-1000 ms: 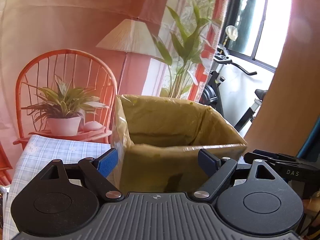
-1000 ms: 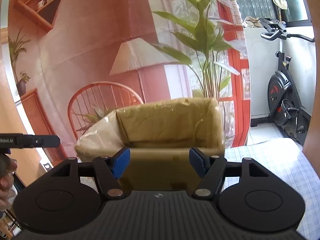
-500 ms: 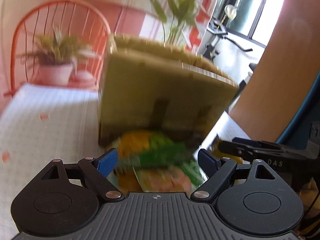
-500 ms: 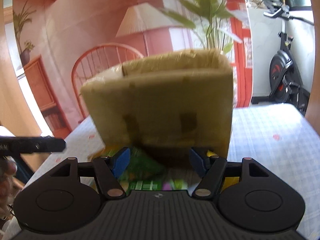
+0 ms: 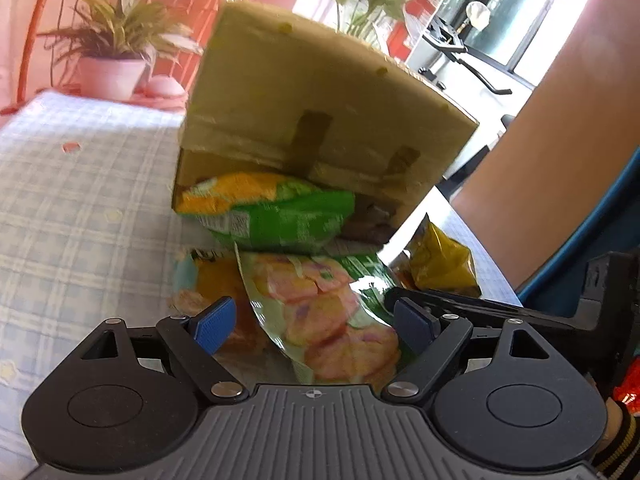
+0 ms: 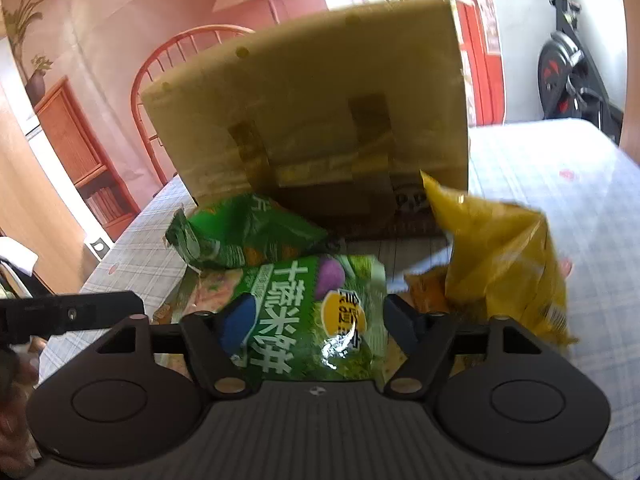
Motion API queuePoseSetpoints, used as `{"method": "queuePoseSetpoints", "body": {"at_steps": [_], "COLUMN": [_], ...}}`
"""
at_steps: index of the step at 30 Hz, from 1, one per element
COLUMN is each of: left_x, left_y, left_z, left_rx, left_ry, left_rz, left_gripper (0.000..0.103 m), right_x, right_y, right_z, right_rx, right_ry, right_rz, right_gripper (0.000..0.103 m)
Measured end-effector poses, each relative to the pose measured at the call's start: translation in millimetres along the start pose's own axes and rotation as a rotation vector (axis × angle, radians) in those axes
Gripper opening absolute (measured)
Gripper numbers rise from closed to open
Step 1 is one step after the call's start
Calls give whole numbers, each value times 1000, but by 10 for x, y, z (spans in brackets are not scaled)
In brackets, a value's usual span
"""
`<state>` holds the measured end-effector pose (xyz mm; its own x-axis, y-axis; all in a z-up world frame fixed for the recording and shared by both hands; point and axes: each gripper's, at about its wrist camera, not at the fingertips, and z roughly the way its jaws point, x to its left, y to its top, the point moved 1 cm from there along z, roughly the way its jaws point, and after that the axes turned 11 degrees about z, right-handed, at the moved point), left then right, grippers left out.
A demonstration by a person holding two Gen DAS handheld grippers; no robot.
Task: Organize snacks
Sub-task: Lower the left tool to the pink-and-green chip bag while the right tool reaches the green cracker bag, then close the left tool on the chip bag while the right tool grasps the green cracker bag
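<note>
A tall cardboard box [image 5: 320,96] [image 6: 320,112] stands on the checked tablecloth, with several snack bags piled at its near foot. My left gripper [image 5: 312,322] hangs low over a shiny bag printed with crisps [image 5: 328,308]. Its jaws are wide apart and closing slightly, and the pads are clear of the bag. My right gripper [image 6: 320,322] hovers over a green bag with white lettering [image 6: 312,320], which lies between its opening jaws, not pinched. A green-and-orange bag [image 5: 272,212] [image 6: 244,232] leans on the box. A yellow bag [image 6: 500,256] [image 5: 440,260] sits to the right.
The checked tablecloth [image 5: 80,200] [image 6: 560,168] stretches to both sides of the box. A potted plant [image 5: 112,68] stands on an orange chair behind the table. An exercise bike [image 6: 576,72] is at the far right. The other gripper shows at each view's edge.
Both grippers have come down from the level of the box's rim to the snack bags at its foot. The right jaws stand a little wider than before.
</note>
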<state>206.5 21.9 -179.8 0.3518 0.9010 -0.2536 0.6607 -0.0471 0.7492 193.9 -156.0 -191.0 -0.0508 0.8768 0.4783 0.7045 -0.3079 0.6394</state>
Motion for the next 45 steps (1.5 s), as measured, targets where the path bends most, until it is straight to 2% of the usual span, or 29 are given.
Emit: {"method": "queuePoseSetpoints", "body": {"at_steps": [5, 12, 14, 15, 18, 30, 36, 45], "left_x": [-8, 5, 29, 41, 62, 127, 49, 113], "left_y": [-116, -188, -202, -211, -215, -261, -228, -255], "left_z": [96, 191, 194, 195, 195, 233, 170, 200], "left_rx": [47, 67, 71, 73, 77, 97, 97, 103], "left_ry": [-52, -59, -66, -70, -61, -73, -39, -58], "left_rz": [-29, -58, -71, -75, -82, -128, -87, -112], "left_gripper": [84, 83, 79, 72, 64, 63, 59, 58], "right_x": [-82, -158, -157, -151, -129, -64, -61, -49], "right_y": [-74, -132, -146, -149, -146, -163, -172, -156], "right_z": [45, 75, 79, 84, 85, 119, 129, 134], "right_rx": [30, 56, 56, 56, 61, 72, 82, 100], "right_ry": [30, 67, 70, 69, 65, 47, 47, 40], "right_rz": [67, 128, 131, 129, 128, 108, 104, 110], "right_gripper": [84, 84, 84, 84, 84, 86, 86, 86]}}
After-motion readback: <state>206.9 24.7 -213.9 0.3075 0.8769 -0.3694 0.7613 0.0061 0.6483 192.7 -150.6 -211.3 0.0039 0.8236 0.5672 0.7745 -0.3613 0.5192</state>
